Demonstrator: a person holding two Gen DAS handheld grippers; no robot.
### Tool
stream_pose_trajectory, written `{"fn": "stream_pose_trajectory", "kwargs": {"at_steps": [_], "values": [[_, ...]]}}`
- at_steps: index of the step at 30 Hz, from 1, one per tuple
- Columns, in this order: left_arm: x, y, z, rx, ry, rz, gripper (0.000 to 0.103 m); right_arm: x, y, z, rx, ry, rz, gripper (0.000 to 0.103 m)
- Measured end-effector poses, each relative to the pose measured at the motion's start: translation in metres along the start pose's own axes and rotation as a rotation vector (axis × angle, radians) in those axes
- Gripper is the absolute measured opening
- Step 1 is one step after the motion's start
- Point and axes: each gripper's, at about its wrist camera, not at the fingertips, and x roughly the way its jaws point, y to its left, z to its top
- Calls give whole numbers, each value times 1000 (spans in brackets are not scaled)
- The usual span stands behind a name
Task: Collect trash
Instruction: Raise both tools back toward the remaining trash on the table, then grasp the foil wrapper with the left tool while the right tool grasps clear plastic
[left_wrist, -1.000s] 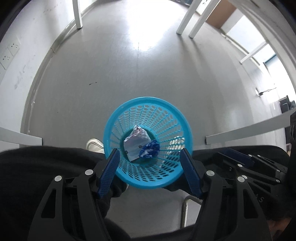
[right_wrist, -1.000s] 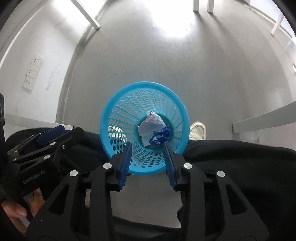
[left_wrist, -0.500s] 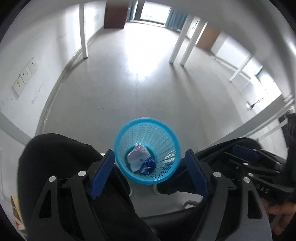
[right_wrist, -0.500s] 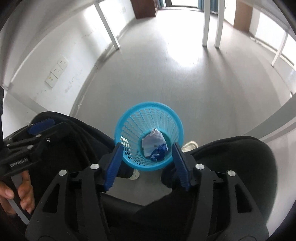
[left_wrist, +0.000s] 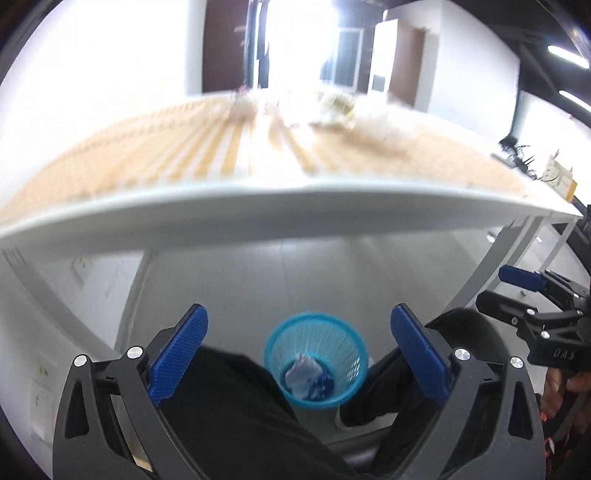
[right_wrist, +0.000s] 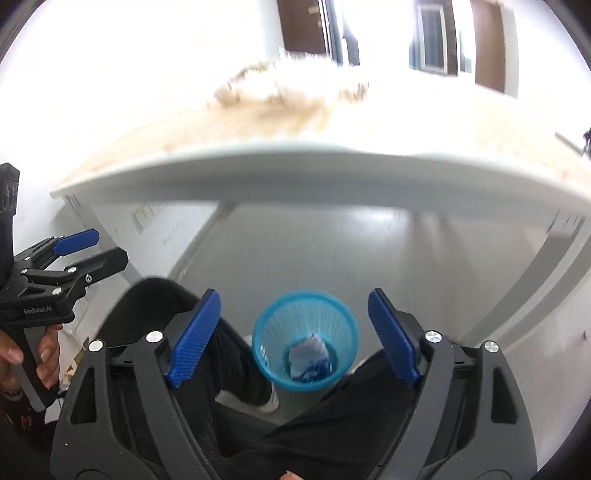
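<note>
Down on the floor below the desk edge (left_wrist: 280, 218) stands the blue basket (left_wrist: 316, 360), between the person's dark trouser legs (left_wrist: 236, 398), with 2 pieces of trash already lying at its bottom: a crumpled white paper (left_wrist: 301, 371) and, touching it, a blue wrapper (left_wrist: 321, 382). Both claws have just been opening. The left claw (left_wrist: 298, 356) stands wide apart with nothing between its pads, the basket showing through the gap well beneath it. The right claw (right_wrist: 295, 334) is likewise spread and empty, well above the basket. Judging by this, a drop into the basket is done and the step in hand is the return toward the desk for more. On the desk top, far above the basket, blurred pale scraps (left_wrist: 332, 110) appear to lie; what they are I cannot tell. The next move probably calls for carrying a claw over the desk edge, lining its open pads around 1 scrap, and closing gently on it.
</note>
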Motion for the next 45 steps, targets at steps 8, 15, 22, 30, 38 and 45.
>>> {"fn": "stream_pose_trajectory", "kwargs": {"at_steps": [8,15,22,30,38,45], "values": [[-23,4,47,31,-96,-51,97,-27,3,57,-13,-115,-10,94],[-25,8,99,86,-110,-38,97,-26,1,100,-19,-147,-9,94],[-12,18,141,70,-107,-53,97,-12,-1,127,-20,-142,-14,94],[33,25,173,75,-49,-19,94,21,1,157,-62,-119,-37,94],[79,23,193,125,-9,-13,83,60,-10,170,-55,-68,-38,85],[114,17,213,161,39,-34,62,90,-16,178,-24,3,-13,66]]}}
